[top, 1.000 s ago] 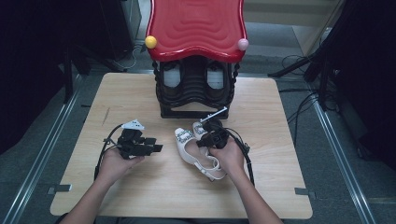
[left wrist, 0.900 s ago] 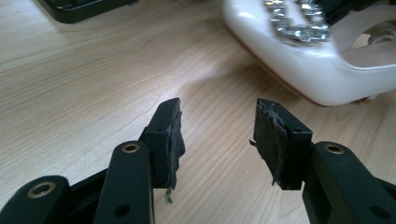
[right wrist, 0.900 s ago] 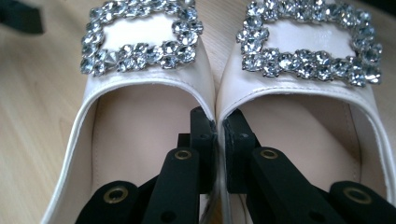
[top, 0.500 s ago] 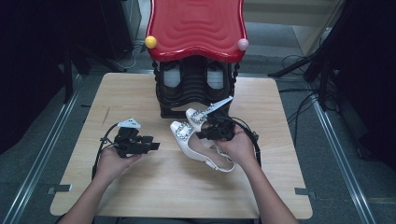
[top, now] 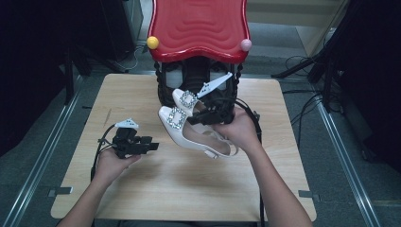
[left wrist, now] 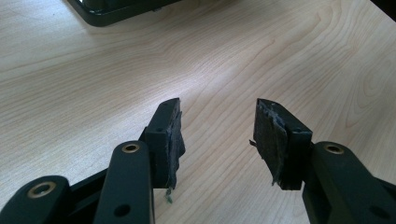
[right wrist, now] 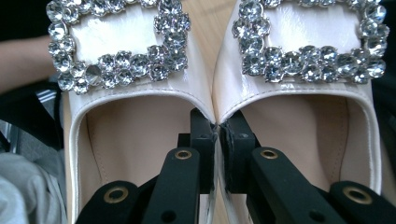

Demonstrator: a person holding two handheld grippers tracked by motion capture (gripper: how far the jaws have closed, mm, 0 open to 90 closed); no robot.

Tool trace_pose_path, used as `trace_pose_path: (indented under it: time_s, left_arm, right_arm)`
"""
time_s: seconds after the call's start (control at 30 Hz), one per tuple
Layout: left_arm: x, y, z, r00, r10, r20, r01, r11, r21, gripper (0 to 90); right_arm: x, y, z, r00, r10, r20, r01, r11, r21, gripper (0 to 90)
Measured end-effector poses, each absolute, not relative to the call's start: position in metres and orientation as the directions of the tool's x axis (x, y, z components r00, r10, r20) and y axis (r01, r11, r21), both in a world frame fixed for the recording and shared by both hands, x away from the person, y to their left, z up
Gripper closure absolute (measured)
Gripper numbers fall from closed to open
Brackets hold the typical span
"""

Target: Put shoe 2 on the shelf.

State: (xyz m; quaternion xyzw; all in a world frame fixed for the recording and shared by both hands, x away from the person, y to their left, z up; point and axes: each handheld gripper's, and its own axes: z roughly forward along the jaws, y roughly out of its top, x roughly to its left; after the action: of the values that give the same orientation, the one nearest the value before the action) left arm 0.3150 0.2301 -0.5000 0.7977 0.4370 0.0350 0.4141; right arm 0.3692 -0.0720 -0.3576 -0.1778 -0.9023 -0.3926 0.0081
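Cream shoes pinched in raised right claw, left claw wide, apparently low.

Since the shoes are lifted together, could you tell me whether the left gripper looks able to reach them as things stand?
Probably yes: the left gripper rests open beside the shoes, with bare table between them.

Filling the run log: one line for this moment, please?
right gripper: shut on pair of shoes, pinching both inner edges, held above table | left gripper: open, empty, over table | shoe rack: behind
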Motion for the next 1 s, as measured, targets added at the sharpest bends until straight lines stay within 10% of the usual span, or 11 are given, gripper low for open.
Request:
trace_pose_path:
  time_s: [0.43,1.0]
  left_arm:
    - [0.315,0.229,-0.501,0.615,0.726,-0.308,0.668,-0.271,0.693,51.8]
    - [0.315,0.228,-0.501,0.617,0.721,-0.314,0.67,-0.272,0.691,51.9]
  right_arm:
    - [0.376,-0.072,-0.266,-0.932,0.344,0.119,0.293,0.516,0.805,86.3]
    - [0.412,-0.074,-0.164,-0.756,0.635,0.158,0.409,0.27,0.872,86.4]
